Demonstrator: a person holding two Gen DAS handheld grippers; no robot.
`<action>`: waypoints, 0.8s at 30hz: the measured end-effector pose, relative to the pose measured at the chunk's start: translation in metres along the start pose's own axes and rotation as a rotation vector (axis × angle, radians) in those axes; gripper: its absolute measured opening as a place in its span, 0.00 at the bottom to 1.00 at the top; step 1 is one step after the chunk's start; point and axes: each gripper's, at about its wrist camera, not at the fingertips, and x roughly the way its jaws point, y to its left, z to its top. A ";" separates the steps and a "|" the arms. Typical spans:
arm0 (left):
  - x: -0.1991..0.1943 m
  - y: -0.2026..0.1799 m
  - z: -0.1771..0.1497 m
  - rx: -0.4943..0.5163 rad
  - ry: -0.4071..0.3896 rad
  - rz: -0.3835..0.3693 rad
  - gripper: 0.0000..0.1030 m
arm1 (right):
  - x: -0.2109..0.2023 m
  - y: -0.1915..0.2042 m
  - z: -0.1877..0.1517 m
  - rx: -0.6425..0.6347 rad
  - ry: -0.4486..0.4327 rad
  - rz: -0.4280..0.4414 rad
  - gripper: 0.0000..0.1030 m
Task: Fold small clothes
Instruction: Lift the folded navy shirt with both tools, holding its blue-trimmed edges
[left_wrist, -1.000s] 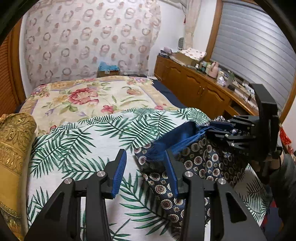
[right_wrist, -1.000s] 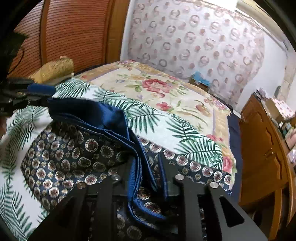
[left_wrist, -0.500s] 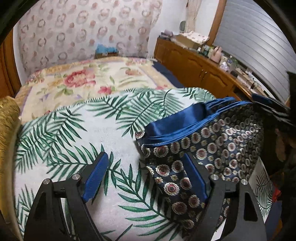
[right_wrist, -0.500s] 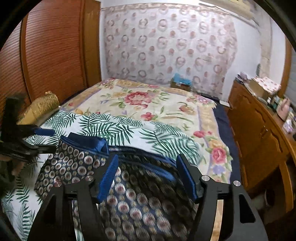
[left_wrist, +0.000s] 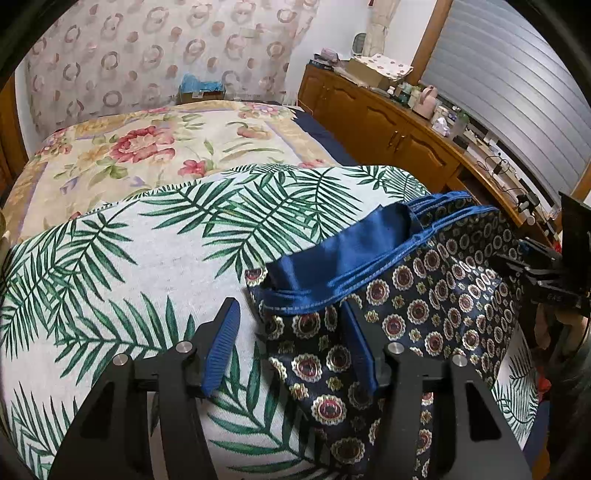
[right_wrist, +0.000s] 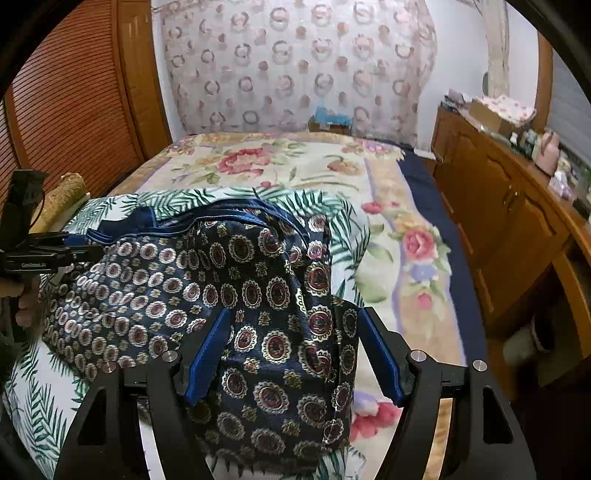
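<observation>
- A pair of dark blue shorts (left_wrist: 424, 295) with round flower dots is lying on the bed (left_wrist: 140, 155), on a white cloth with green palm leaves (left_wrist: 166, 258).
- In the left wrist view, the shorts are sitting in the lower right of the frame. The shiny blue waistband (left_wrist: 343, 258) is showing along their top edge.
- The left claw (left_wrist: 291, 343) is standing open at the bottom middle. Its jaws have just been closing a bit. The edge of the shorts is lying between them, and the left blue pad (left_wrist: 221, 347) is not touching the cloth.
- In the right wrist view, the shorts (right_wrist: 221, 288) are filling the middle and lower left of the frame.
- The right claw (right_wrist: 291, 354) is standing open at the bottom. Its jaws have just been opening. A bunch of the shorts is sitting between them, not squeezed.
- A wooden cabinet (right_wrist: 498, 221) is standing at the right of that frame.
</observation>
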 end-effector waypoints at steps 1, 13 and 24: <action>0.001 -0.001 0.001 0.006 -0.001 0.004 0.56 | 0.003 -0.001 0.001 0.002 0.006 0.005 0.71; 0.001 -0.009 0.004 0.018 -0.023 -0.058 0.13 | 0.016 -0.016 0.005 0.029 0.029 0.067 0.71; 0.005 -0.011 0.003 0.037 -0.002 -0.098 0.07 | 0.024 -0.009 0.004 -0.002 0.031 0.081 0.71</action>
